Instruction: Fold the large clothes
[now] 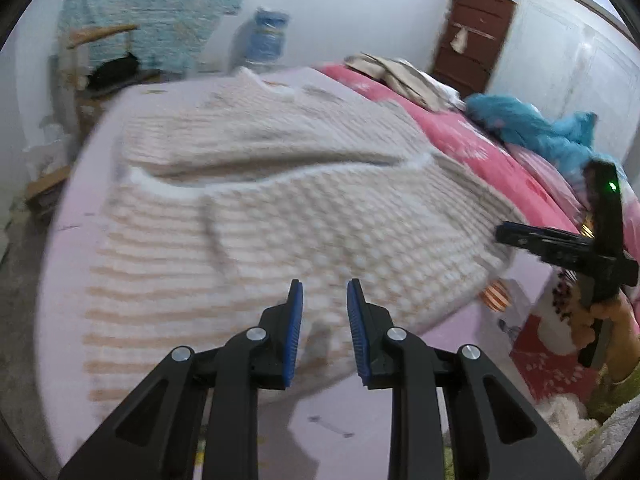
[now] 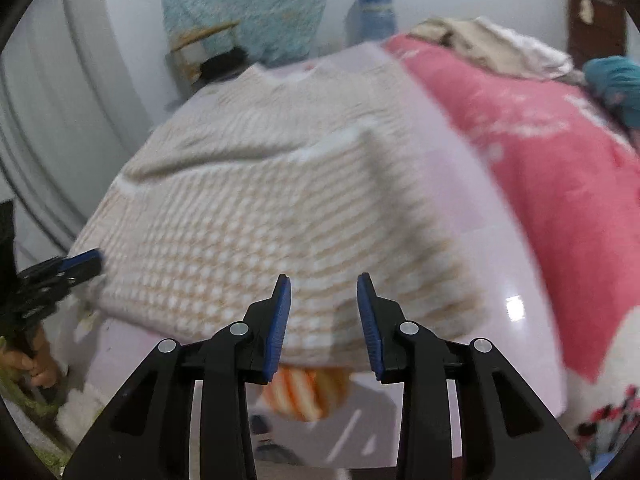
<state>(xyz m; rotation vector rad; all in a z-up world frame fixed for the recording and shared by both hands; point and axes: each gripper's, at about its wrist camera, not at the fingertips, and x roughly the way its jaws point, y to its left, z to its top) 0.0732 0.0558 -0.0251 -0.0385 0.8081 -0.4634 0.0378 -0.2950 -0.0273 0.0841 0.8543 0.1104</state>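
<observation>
Plainly, both of our tools were released when these views were taken: the left gripper [image 1: 325, 292] had its blue-padded jaws spread with a clear gap and nothing between them, hanging over the near edge of the knitted sweater [image 1: 280, 208], and the right gripper [image 2: 323, 288] stood parted just as wide, likewise holding nothing, above the sweater's [image 2: 260, 216] near hem. Whether either pair of tips touched the knit we could not tell, since both views were blurred. From the left wrist we saw the right gripper [image 1: 516, 236] at the sweater's right edge, and from the right wrist the left gripper [image 2: 86, 262] at its left edge, with a hand [image 2: 38, 364] on the grip below. The sweater, cream with pale orange stripes, lay spread flat with one fold ridge across its upper part, on a pale lilac sheet [image 1: 72, 240] covering the bed. Beside it on the right ran a pink blanket [image 1: 472, 148], with beige clothes [image 1: 396, 76] and a teal fuzzy garment [image 1: 532, 124] heaped on it. Against the white wall beyond stood a large water bottle [image 1: 266, 40], a teal cloth [image 1: 160, 4] hung up, and a brown door [image 1: 472, 36].
</observation>
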